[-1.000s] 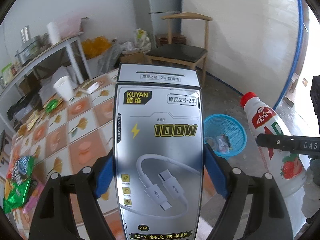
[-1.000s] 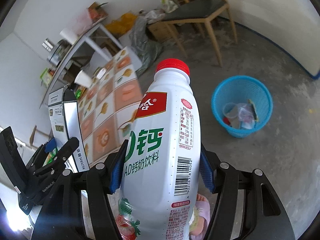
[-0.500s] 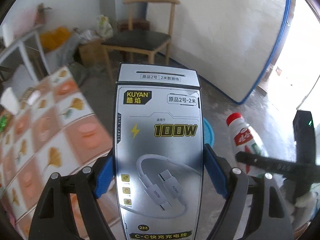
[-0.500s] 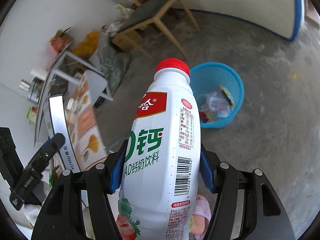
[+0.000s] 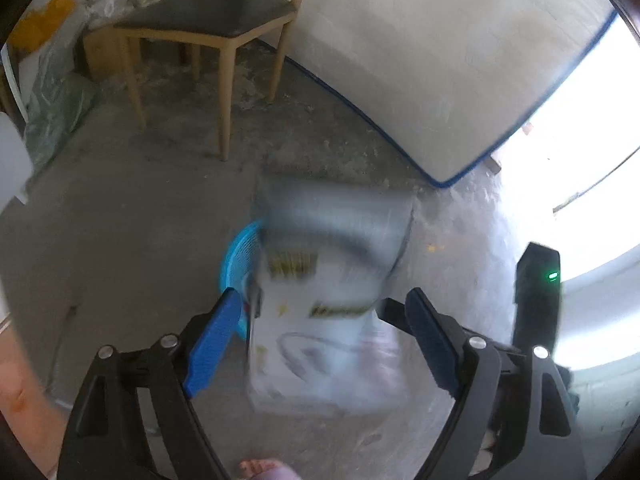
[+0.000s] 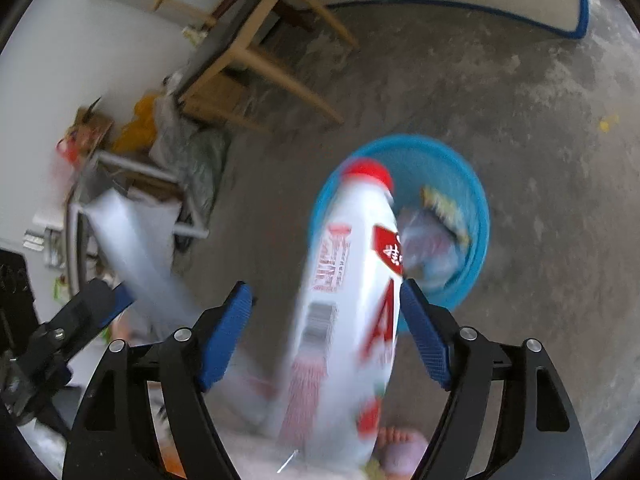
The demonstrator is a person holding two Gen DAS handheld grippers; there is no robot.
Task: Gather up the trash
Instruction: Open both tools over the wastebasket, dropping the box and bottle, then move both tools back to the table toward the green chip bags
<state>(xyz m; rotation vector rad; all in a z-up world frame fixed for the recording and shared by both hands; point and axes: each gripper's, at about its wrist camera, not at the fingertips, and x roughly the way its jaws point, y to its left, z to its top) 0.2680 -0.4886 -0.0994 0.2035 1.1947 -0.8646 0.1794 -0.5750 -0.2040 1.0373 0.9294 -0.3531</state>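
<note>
cable box (image 5: 328, 300) and bottle (image 6: 348, 300) motion-blurred; box hides most of basket (image 5: 238, 256)

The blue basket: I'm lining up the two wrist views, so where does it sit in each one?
Left wrist: the blue basket shows left of centre, mostly hidden behind the blurred cable box dropping from the open left tool.
Right wrist: it sits right of centre on the floor, trash inside, partly covered by the falling milk bottle between the open right tool fingers.
Shared landmark: the wooden chair, upper left in both.
</note>
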